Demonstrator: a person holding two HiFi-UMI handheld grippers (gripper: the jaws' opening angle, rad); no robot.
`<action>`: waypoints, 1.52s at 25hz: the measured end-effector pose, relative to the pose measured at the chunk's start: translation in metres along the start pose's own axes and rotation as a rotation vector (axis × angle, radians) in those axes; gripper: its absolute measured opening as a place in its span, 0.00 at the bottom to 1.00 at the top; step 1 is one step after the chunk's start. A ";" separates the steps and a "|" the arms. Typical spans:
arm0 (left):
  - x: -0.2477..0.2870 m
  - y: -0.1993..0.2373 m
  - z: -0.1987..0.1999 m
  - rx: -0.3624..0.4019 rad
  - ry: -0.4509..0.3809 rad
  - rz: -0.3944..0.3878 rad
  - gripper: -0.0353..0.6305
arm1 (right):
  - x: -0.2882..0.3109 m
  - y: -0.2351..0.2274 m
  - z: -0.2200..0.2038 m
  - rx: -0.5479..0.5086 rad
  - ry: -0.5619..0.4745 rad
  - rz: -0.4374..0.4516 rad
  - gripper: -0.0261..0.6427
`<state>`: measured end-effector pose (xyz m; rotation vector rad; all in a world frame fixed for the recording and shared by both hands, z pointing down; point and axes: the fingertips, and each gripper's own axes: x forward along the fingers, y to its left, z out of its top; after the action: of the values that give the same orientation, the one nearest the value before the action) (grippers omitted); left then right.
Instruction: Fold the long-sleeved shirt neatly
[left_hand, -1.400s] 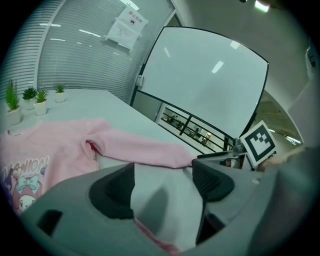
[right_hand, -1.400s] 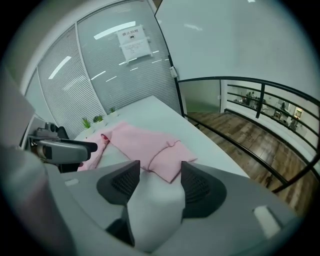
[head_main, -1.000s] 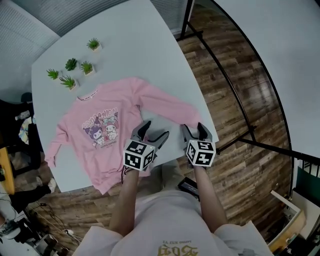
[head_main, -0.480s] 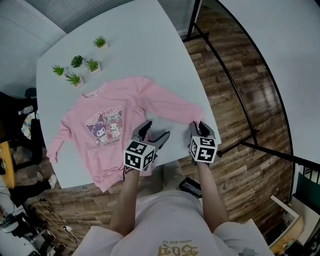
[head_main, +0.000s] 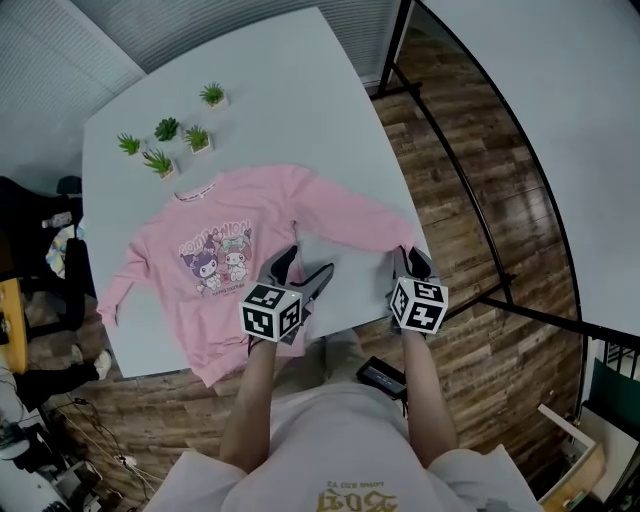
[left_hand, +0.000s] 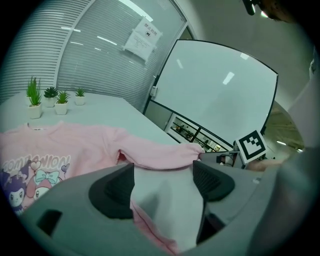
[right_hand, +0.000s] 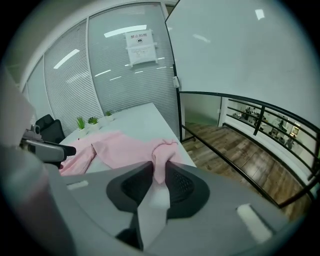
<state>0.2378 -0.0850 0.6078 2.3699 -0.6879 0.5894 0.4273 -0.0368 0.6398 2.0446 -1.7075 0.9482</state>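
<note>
Right claw has just been closing and pinches the sleeve cuff, plain only in its own view. Left claw stands apart over the hem. Head view shows the pink shirt flat on the tabletop, plants beyond.

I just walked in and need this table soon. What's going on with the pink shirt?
A person with a gripper in each hand is starting to fold a pink long-sleeved shirt laid out on the white table. The right gripper has just been closing its jaws and now pinches one sleeve's cuff near the table's edge. The left gripper is open over the hem, gripping nothing. No fold is made yet.
</note>
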 end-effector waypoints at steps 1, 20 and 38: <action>-0.002 0.002 0.002 -0.004 -0.006 0.009 0.62 | -0.002 -0.002 0.004 0.001 -0.007 -0.005 0.17; -0.052 0.029 0.056 0.010 -0.098 0.128 0.62 | -0.013 -0.013 0.086 0.004 -0.120 -0.023 0.17; -0.096 0.049 0.079 -0.012 -0.177 0.257 0.62 | -0.006 0.030 0.129 -0.027 -0.185 0.127 0.17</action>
<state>0.1546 -0.1382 0.5177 2.3587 -1.0835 0.4823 0.4348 -0.1195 0.5359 2.0837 -1.9548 0.7885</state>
